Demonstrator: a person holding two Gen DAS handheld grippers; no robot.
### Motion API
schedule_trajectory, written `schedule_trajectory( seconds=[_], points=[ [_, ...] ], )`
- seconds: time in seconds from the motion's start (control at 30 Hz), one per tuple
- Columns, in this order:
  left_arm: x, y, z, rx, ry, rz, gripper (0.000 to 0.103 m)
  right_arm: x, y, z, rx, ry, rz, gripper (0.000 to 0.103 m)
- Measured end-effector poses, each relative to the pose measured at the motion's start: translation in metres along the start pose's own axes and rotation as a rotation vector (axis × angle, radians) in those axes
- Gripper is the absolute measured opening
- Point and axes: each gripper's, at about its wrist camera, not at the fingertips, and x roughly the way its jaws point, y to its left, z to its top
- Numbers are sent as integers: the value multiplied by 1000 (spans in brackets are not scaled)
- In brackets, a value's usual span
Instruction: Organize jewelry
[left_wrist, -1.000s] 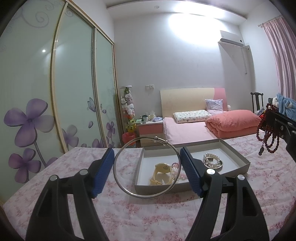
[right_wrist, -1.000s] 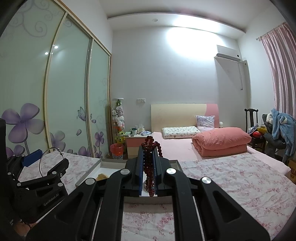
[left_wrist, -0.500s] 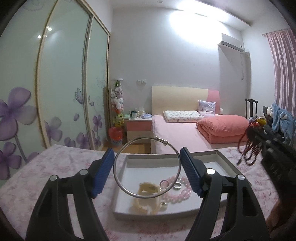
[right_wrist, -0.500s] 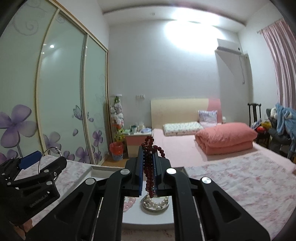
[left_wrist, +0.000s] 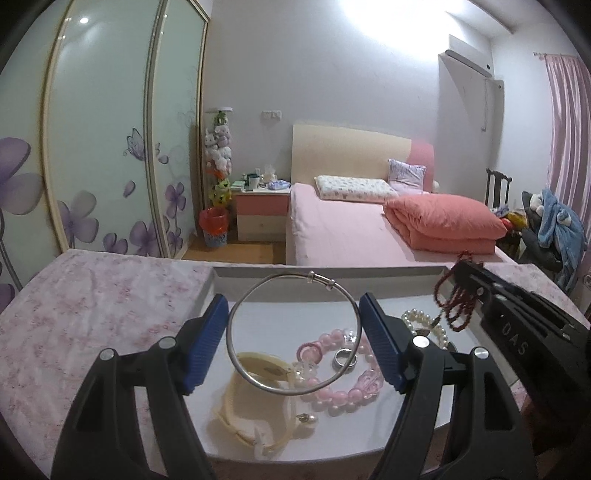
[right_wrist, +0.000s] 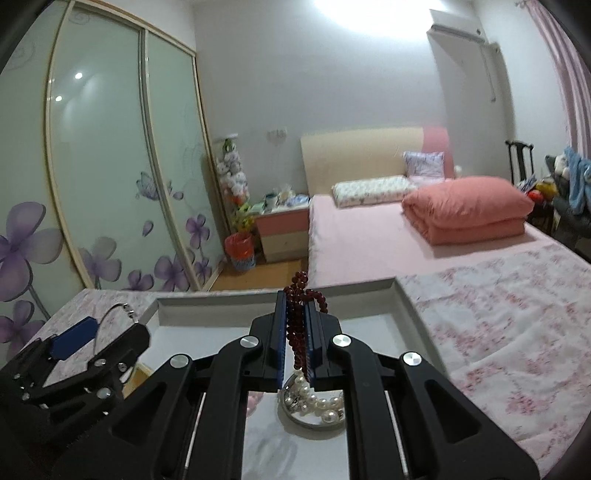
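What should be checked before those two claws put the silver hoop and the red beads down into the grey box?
1. Left gripper clamps the silver bangle: ok.
2. Right gripper is shut on the red bead string: ok.
3. Both grippers are over the grey box: ok.
4. Bare floor under the bangle: not ok, the pink bead bracelet and cream bangle lie there.
5. Bare floor under the beads: not ok, the pearl bracelet sits below.

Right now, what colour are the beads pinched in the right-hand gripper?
Dark red; the string of small round beads shows best in the right wrist view.
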Motion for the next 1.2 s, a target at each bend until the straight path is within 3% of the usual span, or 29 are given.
schedule_trajectory(
  seconds=[0.03,0.07,0.1,0.17,0.5,0.73,0.8,0.97,1.2],
  points=[
    [2,-1,-1,1,7,-3,71,1,0,-1,3,15,8,11],
    [5,-1,-2,1,15,-11,71,2,-1,-2,7,34,14,22],
    [6,0,-2,0,21,-15,71,4,-1,-1,15,38,15,47],
    [7,3,-2,-12,22,-11,73,1,-3,-1,41,23,3,59],
    [-32,38,17,-90,-42,42,75,-35,-18,15,71,-47,-37,59],
    [-95,49,23,-86,-125,62,76,-86,-8,23,25,-107,-26,60],
    [-121,50,22,-73,-162,74,80,-109,-4,23,7,-130,-21,60],
    [-185,55,6,-59,-244,101,84,-161,4,13,-23,-167,-30,69],
    [-234,65,-36,-64,-257,117,94,-215,14,-19,-60,-217,-58,97]
  ],
)
